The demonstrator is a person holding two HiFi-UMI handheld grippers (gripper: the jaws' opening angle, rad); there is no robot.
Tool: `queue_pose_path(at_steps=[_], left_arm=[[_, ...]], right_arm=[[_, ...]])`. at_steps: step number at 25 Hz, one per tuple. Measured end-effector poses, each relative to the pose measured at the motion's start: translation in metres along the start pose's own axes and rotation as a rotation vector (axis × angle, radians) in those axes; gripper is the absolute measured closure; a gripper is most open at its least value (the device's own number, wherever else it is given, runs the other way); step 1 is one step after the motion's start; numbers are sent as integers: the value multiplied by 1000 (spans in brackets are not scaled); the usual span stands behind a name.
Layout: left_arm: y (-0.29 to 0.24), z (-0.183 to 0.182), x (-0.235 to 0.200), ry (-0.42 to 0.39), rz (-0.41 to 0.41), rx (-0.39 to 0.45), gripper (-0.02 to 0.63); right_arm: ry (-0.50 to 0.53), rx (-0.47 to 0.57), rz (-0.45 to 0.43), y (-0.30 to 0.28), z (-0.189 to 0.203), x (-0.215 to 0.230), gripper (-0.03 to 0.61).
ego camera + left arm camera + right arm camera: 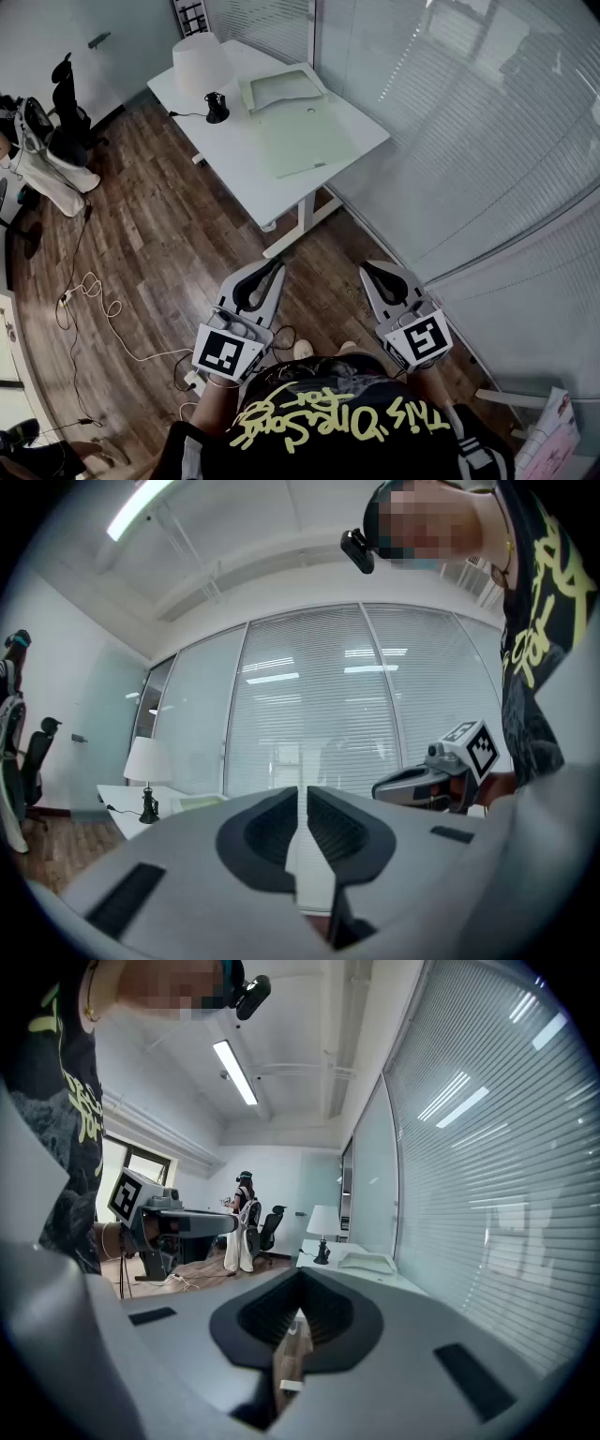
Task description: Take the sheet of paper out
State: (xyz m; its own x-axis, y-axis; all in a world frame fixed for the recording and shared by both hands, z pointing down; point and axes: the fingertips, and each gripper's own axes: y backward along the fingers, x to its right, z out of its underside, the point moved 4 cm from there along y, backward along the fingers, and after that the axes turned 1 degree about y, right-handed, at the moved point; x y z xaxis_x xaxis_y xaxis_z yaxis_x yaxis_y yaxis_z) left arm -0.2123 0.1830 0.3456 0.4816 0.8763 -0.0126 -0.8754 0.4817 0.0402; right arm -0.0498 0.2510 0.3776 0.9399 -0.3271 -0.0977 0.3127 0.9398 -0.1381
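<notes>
A pale green flat folder or sheet lies on the white table far ahead, beside a white and green open tray or folder. Both grippers are held close to my body, well short of the table. My left gripper has its jaws a narrow slit apart with nothing between them. My right gripper is shut and empty. Each gripper appears in the other's view: the right gripper and the left gripper. The tray shows far off in the right gripper view.
A white lamp and a small black object stand on the table. A glass wall with blinds runs along the right. Cables trail over the wood floor. An office chair and a standing person are at the far left.
</notes>
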Motion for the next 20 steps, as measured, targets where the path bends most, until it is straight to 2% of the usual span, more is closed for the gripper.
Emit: queue_pose_path(at_steps=[14, 20], left_arm=[[-7, -3, -4, -12, 16, -2, 578], [-11, -2, -2, -18, 42, 12, 578]], right_arm=[[25, -17, 10, -3, -2, 4, 572], [-24, -8, 10, -3, -1, 6, 571]])
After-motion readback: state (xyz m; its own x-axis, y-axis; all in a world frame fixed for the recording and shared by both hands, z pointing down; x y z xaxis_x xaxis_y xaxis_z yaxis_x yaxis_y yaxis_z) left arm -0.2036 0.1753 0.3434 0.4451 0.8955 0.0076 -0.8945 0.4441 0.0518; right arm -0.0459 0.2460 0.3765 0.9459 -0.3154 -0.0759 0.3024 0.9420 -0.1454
